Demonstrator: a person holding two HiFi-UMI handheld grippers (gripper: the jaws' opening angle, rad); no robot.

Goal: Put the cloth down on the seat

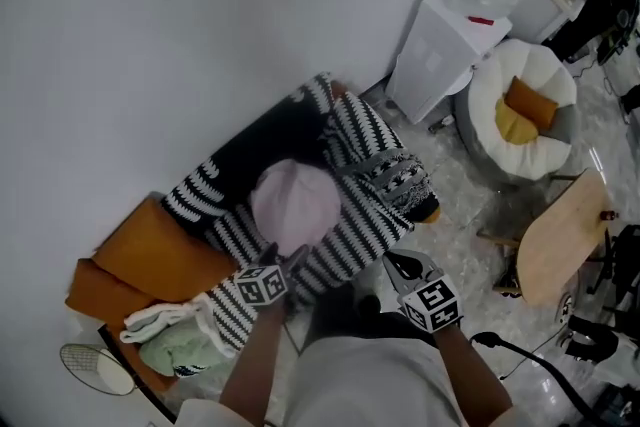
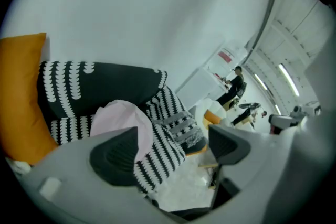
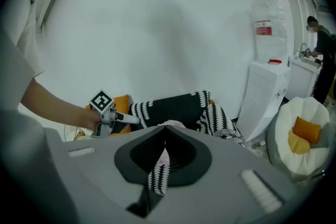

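Right claw (image 3: 164, 143) clamps the black-and-white striped knit cloth (image 3: 157, 176); left claw (image 2: 173, 147) hangs open, empty.

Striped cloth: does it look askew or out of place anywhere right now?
Yes. The striped cloth lies rumpled and crooked, bunched in folds at its right end, with a pink fabric lump sitting on its middle. Its front edge is pinched in the shut right gripper, not laid flat.

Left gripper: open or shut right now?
Open. The left gripper holds its fingers wide apart with nothing clamped between them; the pink cloth lies on the striped cover beyond.
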